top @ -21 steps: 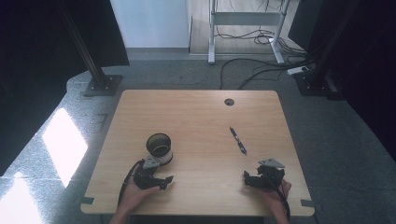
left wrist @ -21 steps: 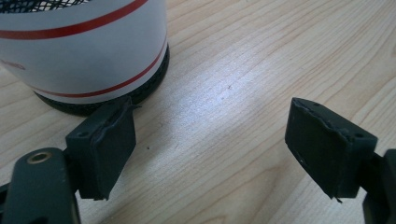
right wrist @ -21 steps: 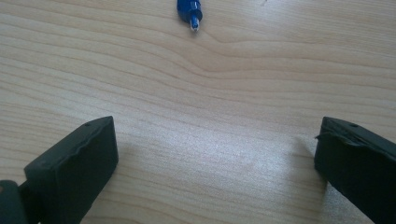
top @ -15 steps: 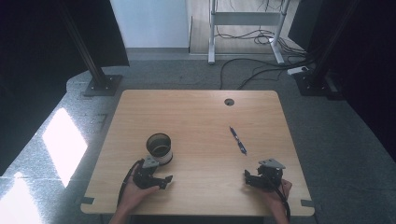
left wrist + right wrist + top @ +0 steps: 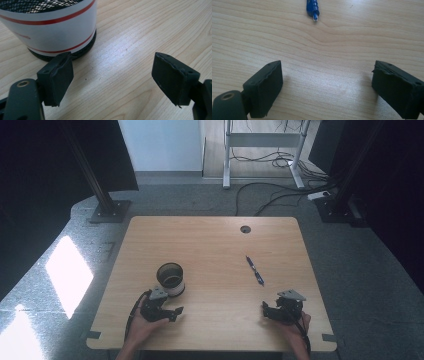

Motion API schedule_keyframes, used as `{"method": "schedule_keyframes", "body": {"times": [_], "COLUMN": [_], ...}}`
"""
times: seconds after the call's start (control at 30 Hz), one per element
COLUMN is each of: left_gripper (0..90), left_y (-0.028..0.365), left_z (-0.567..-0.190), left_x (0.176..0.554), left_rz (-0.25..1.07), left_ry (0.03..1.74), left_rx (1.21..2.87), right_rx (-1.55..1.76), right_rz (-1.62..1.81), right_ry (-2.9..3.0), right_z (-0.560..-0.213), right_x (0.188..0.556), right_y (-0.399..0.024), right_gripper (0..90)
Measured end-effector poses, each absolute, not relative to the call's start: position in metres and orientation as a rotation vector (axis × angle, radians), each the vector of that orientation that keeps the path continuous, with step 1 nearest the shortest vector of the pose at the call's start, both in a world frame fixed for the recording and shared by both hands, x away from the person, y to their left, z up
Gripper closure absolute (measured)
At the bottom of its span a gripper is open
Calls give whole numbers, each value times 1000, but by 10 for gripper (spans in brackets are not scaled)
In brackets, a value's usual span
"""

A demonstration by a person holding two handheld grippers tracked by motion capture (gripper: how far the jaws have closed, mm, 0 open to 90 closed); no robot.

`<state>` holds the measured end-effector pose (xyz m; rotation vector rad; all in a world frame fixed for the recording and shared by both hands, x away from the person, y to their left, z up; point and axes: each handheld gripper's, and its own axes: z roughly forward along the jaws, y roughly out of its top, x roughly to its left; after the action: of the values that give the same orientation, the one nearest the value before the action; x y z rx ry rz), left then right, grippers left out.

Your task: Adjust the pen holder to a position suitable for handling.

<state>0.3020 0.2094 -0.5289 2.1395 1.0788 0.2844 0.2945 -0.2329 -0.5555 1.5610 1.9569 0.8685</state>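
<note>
High view: a person's two hands rest on the near edge of a light wood tabletop (image 5: pixel 210 240), each holding a black claw. The left claw (image 5: pixel 172 311) sits just beside a black mesh cup (image 5: pixel 170 279) wrapped in a white band with red stripes; the cup stands upright at the near left, mouth open upward. The right claw (image 5: pixel 265 309) lies at the near right, well apart from the cup. Between and beyond them a blue pen (image 5: pixel 255 270) lies flat, right of centre, its long axis running diagonally from far-left to near-right. A round cable hole (image 5: pixel 245 229) marks the far edge. Bare wood spreads across the middle and far half, with room on every side of the pen.

Left gripper view: the left claw (image 5: pixel 112 75) stands wide open over bare wood, holding nothing, the cup (image 5: pixel 50 27) near its left jaw.

Right gripper view: the right claw (image 5: pixel 327 82) is likewise spread wide and empty, the pen's (image 5: pixel 312 8) white tip pointing toward it from ahead.
</note>
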Motion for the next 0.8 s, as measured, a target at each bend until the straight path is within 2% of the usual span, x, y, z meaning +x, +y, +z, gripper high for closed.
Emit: {"method": "schedule_keyframes", "body": {"times": [0.33, 0.8], "left_gripper": [163, 106], "left_y": [227, 246], "left_z": [-520, -505], "left_x": [303, 305], "left_rz": [261, 350], "left_ry": [1081, 1130], "left_rx": [2089, 1962], "right_rx": [1564, 1566], "right_rz": [868, 868], "right_ry": [1952, 1946], "right_z": [-556, -555], "right_x": [295, 295], "right_y": [-234, -234], "right_gripper": [93, 102]}}
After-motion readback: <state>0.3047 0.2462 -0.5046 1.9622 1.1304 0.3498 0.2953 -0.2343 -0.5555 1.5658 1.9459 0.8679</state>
